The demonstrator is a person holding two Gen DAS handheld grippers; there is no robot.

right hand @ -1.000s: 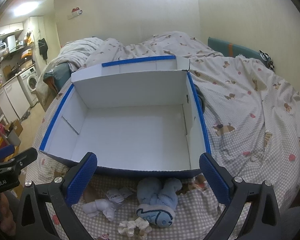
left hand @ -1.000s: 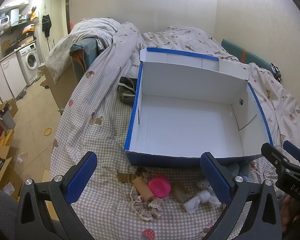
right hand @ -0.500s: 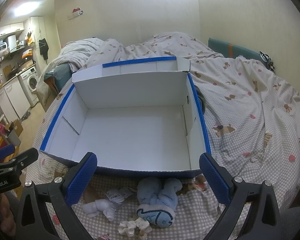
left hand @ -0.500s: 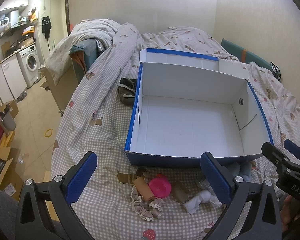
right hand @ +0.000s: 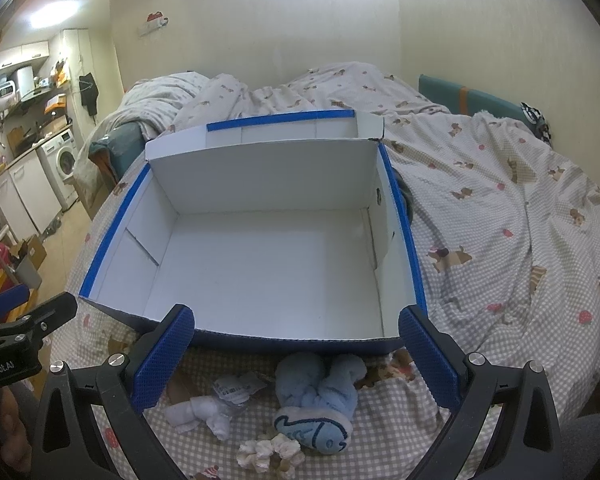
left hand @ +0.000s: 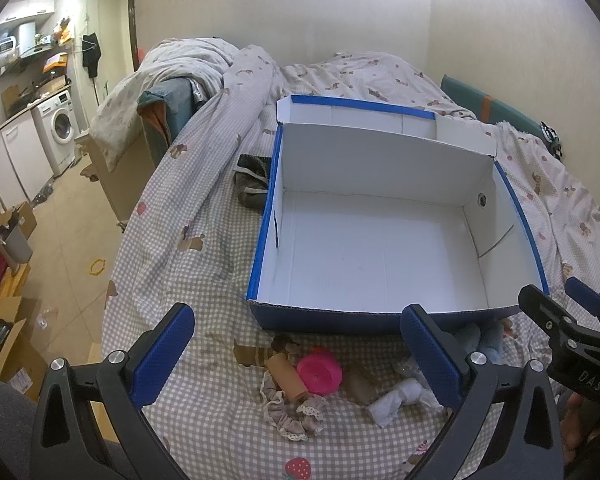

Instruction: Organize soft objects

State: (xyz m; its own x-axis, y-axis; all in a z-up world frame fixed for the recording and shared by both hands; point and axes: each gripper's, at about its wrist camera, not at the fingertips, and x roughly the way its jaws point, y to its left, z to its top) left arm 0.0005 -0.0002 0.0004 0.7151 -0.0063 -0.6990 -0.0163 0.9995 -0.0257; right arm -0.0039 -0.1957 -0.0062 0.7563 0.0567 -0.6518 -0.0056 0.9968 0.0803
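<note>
both tools, left tool point(left hand: 300, 354) and right tool point(right hand: 296, 348), spread wide, empty; centre right tool over light-blue plush slipper point(right hand: 320, 396) near bed's point(right hand: 500, 248) front edge, grip its bulk.

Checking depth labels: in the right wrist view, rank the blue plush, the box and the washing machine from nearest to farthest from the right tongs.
1. Blue plush: between the open right tongs, on the bed.
2. Box: just beyond the plush, centre.
3. Washing machine: far left, across the room.
</note>
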